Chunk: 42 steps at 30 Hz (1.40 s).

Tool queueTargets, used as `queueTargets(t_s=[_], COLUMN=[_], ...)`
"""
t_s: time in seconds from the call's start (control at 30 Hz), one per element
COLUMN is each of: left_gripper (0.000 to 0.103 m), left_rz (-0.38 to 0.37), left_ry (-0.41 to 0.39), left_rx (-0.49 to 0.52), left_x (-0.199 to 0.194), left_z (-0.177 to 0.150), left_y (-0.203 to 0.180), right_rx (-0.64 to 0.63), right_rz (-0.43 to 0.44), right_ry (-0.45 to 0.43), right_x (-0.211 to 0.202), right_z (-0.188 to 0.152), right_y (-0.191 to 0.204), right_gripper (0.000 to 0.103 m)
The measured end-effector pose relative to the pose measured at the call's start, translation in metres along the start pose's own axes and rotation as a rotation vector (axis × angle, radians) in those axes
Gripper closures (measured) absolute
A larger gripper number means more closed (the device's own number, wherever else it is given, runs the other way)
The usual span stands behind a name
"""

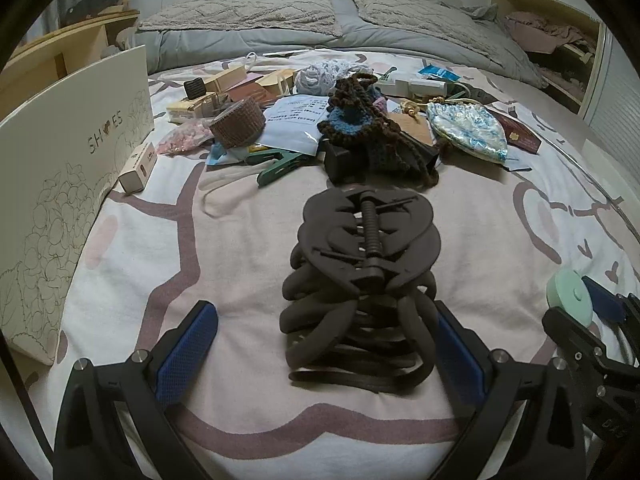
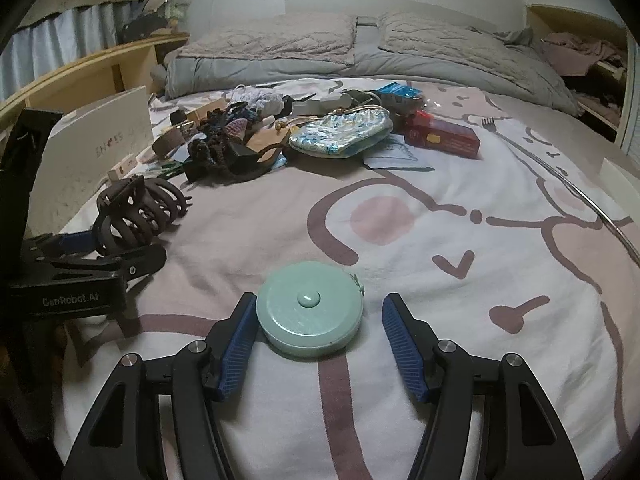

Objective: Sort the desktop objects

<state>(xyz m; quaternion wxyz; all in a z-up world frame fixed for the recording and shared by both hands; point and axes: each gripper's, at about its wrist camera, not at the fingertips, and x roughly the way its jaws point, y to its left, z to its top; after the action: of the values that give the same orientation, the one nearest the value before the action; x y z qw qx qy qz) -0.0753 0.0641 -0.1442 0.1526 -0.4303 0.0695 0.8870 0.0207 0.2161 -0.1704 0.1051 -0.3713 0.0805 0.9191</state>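
A large brown hair claw clip (image 1: 360, 280) lies on the patterned bedsheet between the fingers of my left gripper (image 1: 324, 312). Its right side rests near the right pad (image 1: 456, 356), while the left pad (image 1: 188, 344) stands well clear, so the gripper is open. A round mint-green tape measure (image 2: 310, 308) lies flat between the fingers of my right gripper (image 2: 320, 300). The left pad (image 2: 236, 344) touches it and the right pad (image 2: 404, 348) is apart, so this gripper is open too. The left gripper (image 2: 100, 248) and the clip (image 2: 136, 212) also show at the left of the right wrist view.
A white shoe box (image 1: 72, 168) stands at the left edge. Beyond lies a heap: a brown-blue crochet piece (image 1: 360, 120), a shiny pouch (image 1: 464, 132), a red box (image 2: 444, 138), a brown tape roll (image 1: 238, 122), and a green clip (image 1: 280, 166). A folded grey duvet (image 1: 320, 40) sits behind.
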Motion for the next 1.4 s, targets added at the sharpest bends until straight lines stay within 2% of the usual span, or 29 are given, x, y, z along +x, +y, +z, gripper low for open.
queueTargets(t_s=[0.17,0.3,0.5,0.77,0.9,1.0,1.1,1.27,1.4], left_gripper=[0.000,0.000,0.000,0.000,0.000,0.000,0.000,0.000,0.000], left_rz=[0.004,-0.010,-0.014,-0.074,-0.061,-0.049,-0.048,-0.035,-0.033], left_ry=[0.016,0.011,0.002,-0.001,0.043,0.047,0.046,0.037,0.030], left_rx=[0.004,-0.007,0.000,-0.012,-0.031,-0.021,-0.019,-0.006,-0.004], left_x=[0.002,0.000,-0.002,0.000,0.011,0.012,0.013,0.013,0.013], left_z=[0.001,0.001,0.005,0.021,0.025,0.023,0.022,0.021,0.020], left_y=[-0.001,0.001,-0.002,-0.004,-0.001,-0.004,-0.004,-0.005,-0.006], right_rx=[-0.012,-0.016,-0.025,-0.027,-0.029,-0.040,-0.026,-0.003,-0.015], right_rz=[-0.006,0.050,0.050,0.053,0.050,0.027,-0.007,-0.024,0.015], right_ry=[0.004,-0.005,-0.023,-0.031,-0.031,-0.032,-0.012,0.061,0.061], right_x=[0.002,0.005,0.005,0.006,0.006,0.005,0.006,0.011,0.012], right_z=[0.001,0.000,-0.003,-0.003,-0.003,-0.003,0.000,0.007,0.007], right_y=[0.007,0.006,0.008,0.008,0.009,0.011,0.012,0.013,0.009], right_gripper=[0.026,0.012,0.011,0.009,0.009,0.006,0.000,0.000,0.000])
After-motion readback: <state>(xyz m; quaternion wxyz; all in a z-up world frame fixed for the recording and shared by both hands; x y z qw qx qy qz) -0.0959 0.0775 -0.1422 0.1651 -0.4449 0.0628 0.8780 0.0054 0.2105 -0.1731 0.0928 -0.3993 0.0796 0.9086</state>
